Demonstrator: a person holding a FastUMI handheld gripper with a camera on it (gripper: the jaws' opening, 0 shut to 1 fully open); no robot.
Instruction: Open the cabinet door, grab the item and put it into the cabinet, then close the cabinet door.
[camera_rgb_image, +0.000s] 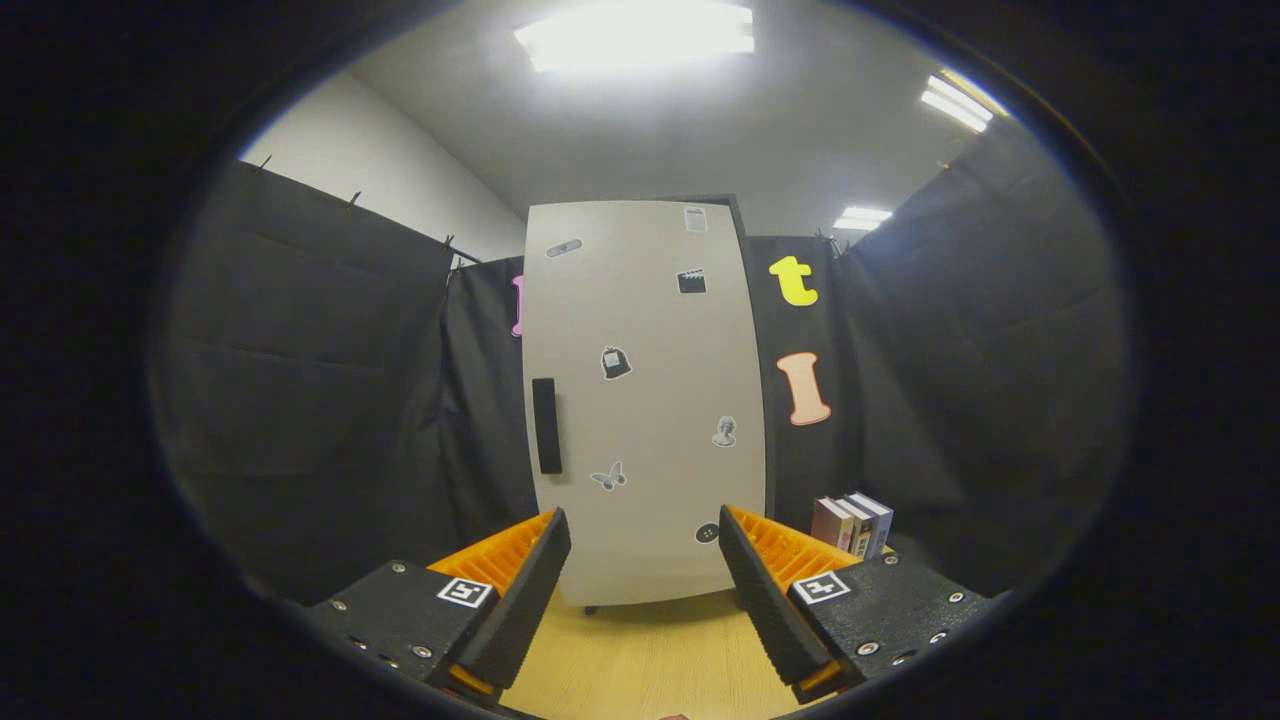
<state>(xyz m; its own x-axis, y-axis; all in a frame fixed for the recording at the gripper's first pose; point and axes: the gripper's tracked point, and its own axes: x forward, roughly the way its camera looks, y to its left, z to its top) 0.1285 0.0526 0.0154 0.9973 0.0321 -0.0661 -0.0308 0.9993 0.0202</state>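
A tall white cabinet (640, 400) stands upright on the wooden tabletop, straight ahead beyond my fingers. Its door is shut and carries several small stickers. A dark vertical handle (546, 425) sits on the door's left side. A few books (852, 523) stand upright to the right of the cabinet, just beyond my right finger. My gripper (645, 530) is open, well short of the door, with nothing between its fingers.
The wooden tabletop (650, 660) runs from under my fingers to the cabinet's foot. Black cloth walls close in on the left, right and behind the cabinet. Ceiling lights shine overhead.
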